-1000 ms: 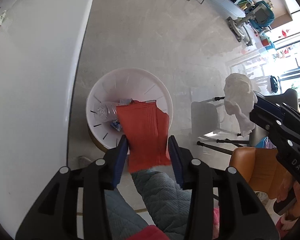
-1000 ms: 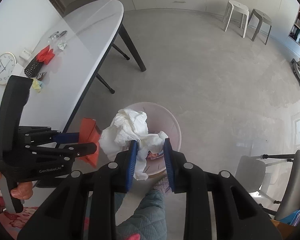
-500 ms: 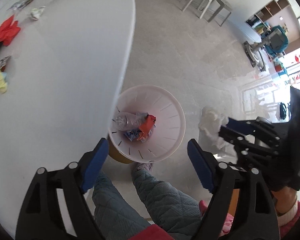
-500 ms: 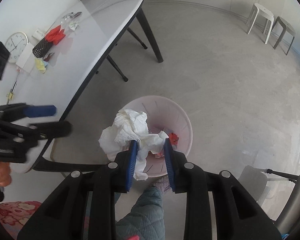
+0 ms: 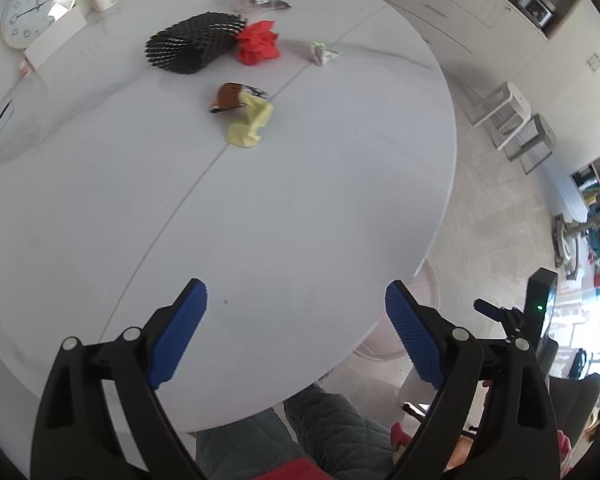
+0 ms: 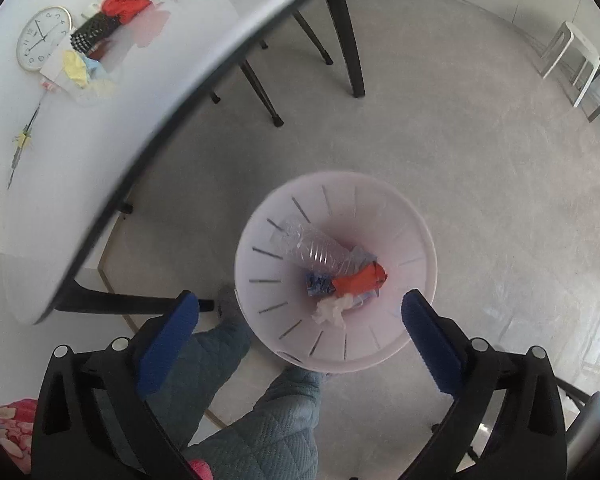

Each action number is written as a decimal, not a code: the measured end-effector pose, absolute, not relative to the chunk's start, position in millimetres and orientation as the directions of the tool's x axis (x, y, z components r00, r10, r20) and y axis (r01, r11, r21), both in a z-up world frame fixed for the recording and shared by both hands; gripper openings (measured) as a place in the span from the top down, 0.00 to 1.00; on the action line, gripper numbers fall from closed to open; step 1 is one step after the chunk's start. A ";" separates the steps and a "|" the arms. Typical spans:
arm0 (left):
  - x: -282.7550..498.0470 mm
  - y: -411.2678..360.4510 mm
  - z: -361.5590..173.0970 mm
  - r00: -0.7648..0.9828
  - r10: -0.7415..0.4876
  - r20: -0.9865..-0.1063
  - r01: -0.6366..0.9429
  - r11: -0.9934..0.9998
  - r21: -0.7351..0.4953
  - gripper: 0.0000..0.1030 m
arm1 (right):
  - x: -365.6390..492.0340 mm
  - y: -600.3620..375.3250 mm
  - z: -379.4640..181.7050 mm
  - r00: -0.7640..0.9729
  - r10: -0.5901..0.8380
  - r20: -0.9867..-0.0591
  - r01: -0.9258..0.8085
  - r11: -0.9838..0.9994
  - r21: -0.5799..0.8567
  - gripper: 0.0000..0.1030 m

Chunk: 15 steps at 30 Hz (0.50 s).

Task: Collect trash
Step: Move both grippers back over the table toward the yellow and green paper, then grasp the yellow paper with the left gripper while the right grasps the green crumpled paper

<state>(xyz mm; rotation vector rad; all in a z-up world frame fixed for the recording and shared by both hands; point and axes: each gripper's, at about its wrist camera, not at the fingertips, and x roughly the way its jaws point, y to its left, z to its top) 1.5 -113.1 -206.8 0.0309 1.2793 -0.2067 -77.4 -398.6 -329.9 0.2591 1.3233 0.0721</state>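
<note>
Trash lies in two places: a clear ribbed plastic bottle [image 6: 320,250], a red scrap [image 6: 358,282] and a crumpled white tissue [image 6: 332,310] sit inside the round, slotted white bin [image 6: 416,240] on the floor, while a yellow wad [image 5: 250,122], a red crumple [image 5: 258,42] and black mesh [image 5: 192,44] rest on the smooth white surface [image 5: 300,200]. Right tongs [image 6: 300,320] are opening above the bin, nothing between them; left tongs [image 5: 296,332] are opening over the surface, likewise empty.

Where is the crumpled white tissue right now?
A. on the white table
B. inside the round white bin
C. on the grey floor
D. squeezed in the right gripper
B: the crumpled white tissue lies inside the round white bin, beside an orange wrapper; nothing is between the right gripper's opening jaws.
</note>
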 end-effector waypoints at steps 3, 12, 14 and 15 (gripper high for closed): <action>18.1 -88.6 -204.1 0.293 -0.137 -0.946 0.122 0.987 -0.106 0.16 | -63.6 -394.4 -302.4 0.284 0.173 -0.943 0.084 0.975 0.204 0.02; 86.4 -83.0 -224.3 0.337 -0.144 -0.930 0.181 0.980 -0.086 0.16 | 0.4 -363.0 -221.1 0.430 0.104 -0.897 0.059 0.988 0.143 0.02; 101.8 -87.4 -231.7 0.336 -0.145 -0.931 0.210 0.975 -0.076 0.16 | 15.2 -356.5 -213.9 0.439 0.072 -0.895 0.081 0.989 0.120 0.02; 111.0 -90.4 -235.3 0.344 -0.157 -0.926 0.226 0.971 -0.080 0.16 | 21.7 -355.1 -211.5 0.443 0.068 -0.894 0.090 0.989 0.120 0.02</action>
